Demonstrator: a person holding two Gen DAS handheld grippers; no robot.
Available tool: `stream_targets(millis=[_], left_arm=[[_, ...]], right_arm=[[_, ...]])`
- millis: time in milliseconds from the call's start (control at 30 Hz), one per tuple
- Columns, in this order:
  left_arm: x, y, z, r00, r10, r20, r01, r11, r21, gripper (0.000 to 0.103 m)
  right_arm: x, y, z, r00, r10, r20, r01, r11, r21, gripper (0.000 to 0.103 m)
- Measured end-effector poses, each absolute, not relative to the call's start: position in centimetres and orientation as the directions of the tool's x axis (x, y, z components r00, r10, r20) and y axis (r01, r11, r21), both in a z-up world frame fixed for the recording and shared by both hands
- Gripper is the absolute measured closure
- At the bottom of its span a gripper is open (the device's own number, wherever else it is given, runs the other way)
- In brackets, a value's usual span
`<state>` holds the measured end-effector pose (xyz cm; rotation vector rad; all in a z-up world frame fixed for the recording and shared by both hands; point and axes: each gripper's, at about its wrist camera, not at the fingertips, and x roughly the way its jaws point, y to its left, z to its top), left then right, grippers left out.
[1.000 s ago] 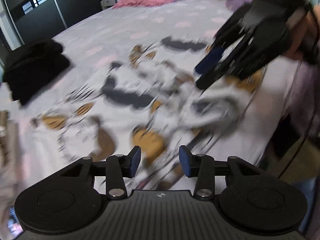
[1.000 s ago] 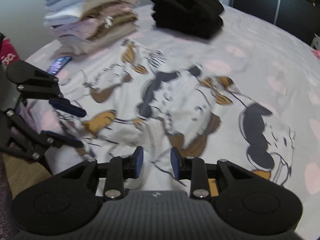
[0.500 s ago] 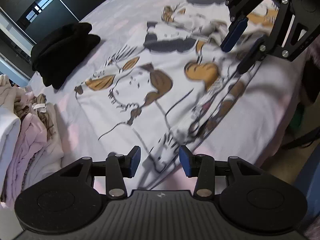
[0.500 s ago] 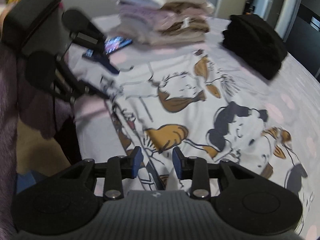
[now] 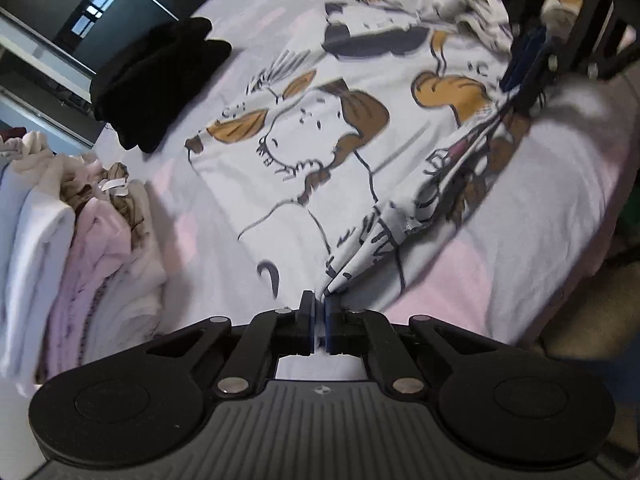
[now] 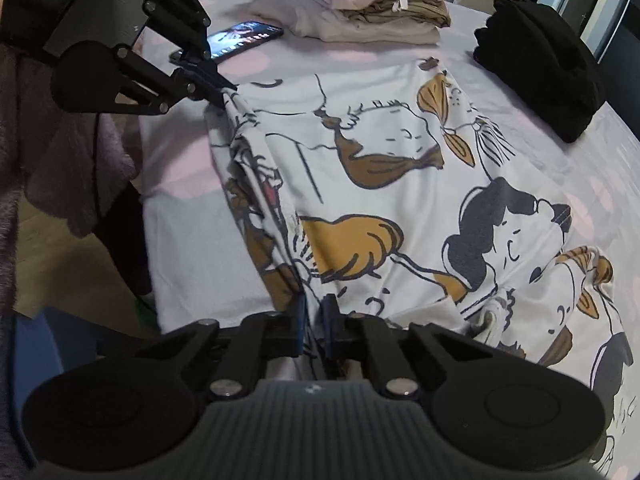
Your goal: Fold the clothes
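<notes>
Left wrist view: the left claw (image 5: 319, 314), jaws just closed, is pinched on the near edge of the printed garment (image 5: 320, 128), which is spread on the bed (image 5: 520, 248). The right claw (image 6: 314, 316), also just closed, is clamped on that edge further along. Both corners are best lifted evenly, with the hem kept taut.

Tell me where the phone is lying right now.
In the right wrist view the phone lies screen-up on the bed, upper left, between the left gripper and the stack of folded clothes.
</notes>
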<state>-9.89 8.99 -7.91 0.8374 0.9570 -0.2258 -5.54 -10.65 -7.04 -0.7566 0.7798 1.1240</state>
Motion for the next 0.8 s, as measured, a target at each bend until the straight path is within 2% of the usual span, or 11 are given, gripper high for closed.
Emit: stream_targets(millis=[167, 233, 267, 300, 400, 600, 700, 800], left_arm=[[-9.8, 8.6, -9.4, 0.562, 0.206, -0.801, 0.546, 0.635, 0.546, 0.1], [-9.8, 8.7, -9.0, 0.564, 0.196, -0.802, 0.532, 0.656, 0.535, 0.1], [-9.8, 8.8, -8.6, 0.566, 0.187, -0.803, 0.523, 0.671, 0.525, 0.098], [-9.8, 8.9, -8.1, 0.57, 0.175, -0.803, 0.511, 0.689, 0.514, 0.096], [-9.8, 9.1, -5.9, 0.605, 0.13, -0.786, 0.456, 0.752, 0.475, 0.089], [-8.8, 8.1, -2.5, 0.684, 0.026, -0.729, 0.368, 0.85, 0.376, 0.085], [-7.6, 6.7, -2.1, 0.696, -0.034, -0.717, 0.378, 0.866, 0.326, 0.081], [-6.2, 4.7, -2.1, 0.7, -0.079, -0.71, 0.397, 0.869, 0.295, 0.081]], right_arm=[[-5.5, -10.5, -8.1, 0.239, 0.456, -0.857, -0.959, 0.247, -0.136, 0.09], [-5.4, -10.7, -7.5, 0.229, 0.464, -0.856, -0.96, 0.255, -0.119, 0.082], [-5.4, -11.0, -7.1, 0.222, 0.475, -0.851, -0.961, 0.257, -0.107, 0.07], [-5.4, -11.4, -6.4, 0.217, 0.495, -0.842, -0.961, 0.257, -0.096, 0.066], [-5.4, -12.5, -4.8, 0.221, 0.534, -0.816, -0.957, 0.278, -0.077, 0.061], [-3.7, -15.3, -2.5, 0.309, 0.573, -0.759, -0.912, 0.405, -0.066, 0.059], [-2.0, -17.1, -1.9, 0.396, 0.539, -0.743, -0.858, 0.506, -0.09, 0.057], [0.2, -19.6, -1.6, 0.477, 0.471, -0.742, -0.769, 0.632, -0.093, 0.056]])
